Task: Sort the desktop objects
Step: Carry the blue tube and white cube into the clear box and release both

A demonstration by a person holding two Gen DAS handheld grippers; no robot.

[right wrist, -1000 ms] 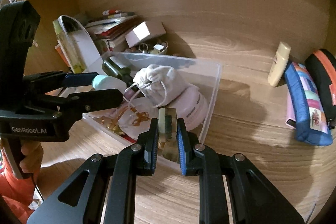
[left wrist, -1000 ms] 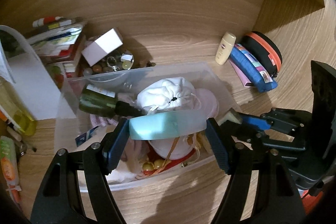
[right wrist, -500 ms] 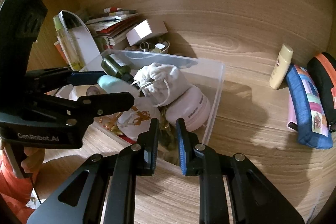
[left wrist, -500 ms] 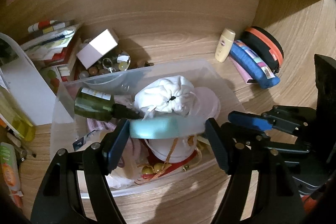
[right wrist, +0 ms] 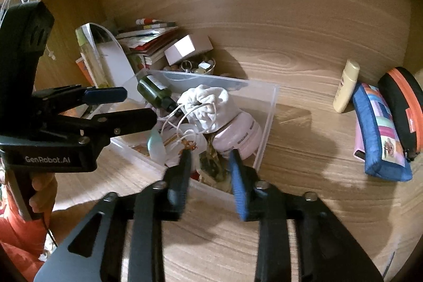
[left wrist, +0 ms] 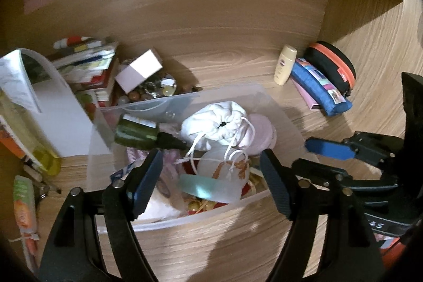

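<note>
A clear plastic bin (left wrist: 185,97) (right wrist: 272,102) on the wooden desk holds a white drawstring pouch (left wrist: 216,123) (right wrist: 208,105), a dark green bottle (left wrist: 137,134) (right wrist: 153,91) and a pink round case (left wrist: 261,128) (right wrist: 238,139). My left gripper (left wrist: 211,176) (right wrist: 137,107) hangs over the bin's near side with its jaws opening. A teal tube (left wrist: 208,188) (right wrist: 156,142) lies loose in the bin between them, touching neither pad. My right gripper (right wrist: 210,173) (left wrist: 301,155) is also opening, and a small glass bottle (right wrist: 211,165) rests in the bin beyond its fingers, free of them.
A cream lotion bottle (left wrist: 284,65), a blue pencil case (left wrist: 322,91) and a black and orange case (left wrist: 333,65) lie at the right. A white box (left wrist: 140,70), a bowl of beads (left wrist: 153,89) and stacked books (left wrist: 87,62) crowd the back left.
The left jaws widened and the teal tube dropped from them into the bin. The right jaws let go of the small glass bottle, which now lies in the bin.
</note>
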